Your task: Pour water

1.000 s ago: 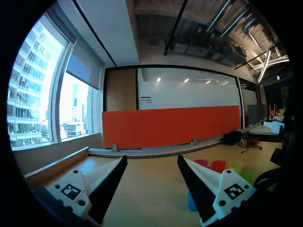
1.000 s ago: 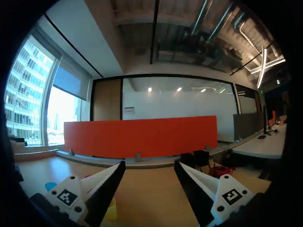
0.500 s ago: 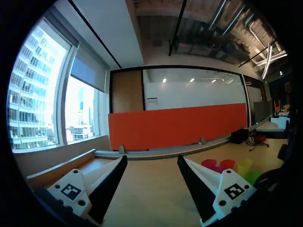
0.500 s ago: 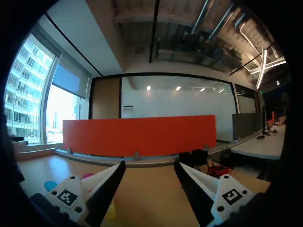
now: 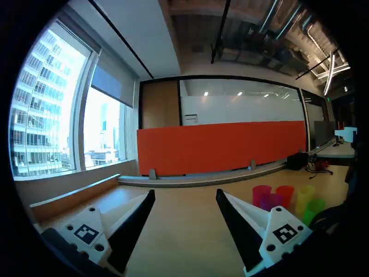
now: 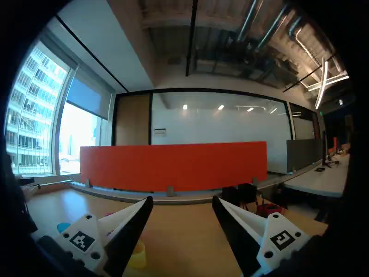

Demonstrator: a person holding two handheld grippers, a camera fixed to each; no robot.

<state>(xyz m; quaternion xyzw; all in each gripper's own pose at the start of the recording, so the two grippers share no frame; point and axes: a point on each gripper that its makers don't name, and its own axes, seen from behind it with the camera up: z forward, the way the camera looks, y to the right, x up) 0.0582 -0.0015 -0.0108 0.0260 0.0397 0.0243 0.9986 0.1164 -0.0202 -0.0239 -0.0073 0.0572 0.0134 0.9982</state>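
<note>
The left gripper (image 5: pixel 184 191) stood wide open and empty above the wooden table (image 5: pixel 184 235), with the coloured cups (image 5: pixel 285 196) at its two o'clock. The right gripper (image 6: pixel 181 199) gaped empty too, with a yellow cup (image 6: pixel 138 256) at ten o'clock and an orange partition (image 6: pixel 175 166) far off at twelve.

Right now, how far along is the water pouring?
Nothing looks done yet. In hand: nothing; the left tool and right tool are both open and empty over the wooden table. The pink cup, orange cup, yellow cup and green cup stand upright together, ungrasped. Left: grip one and pour; whether any holds water I can't tell.
</note>
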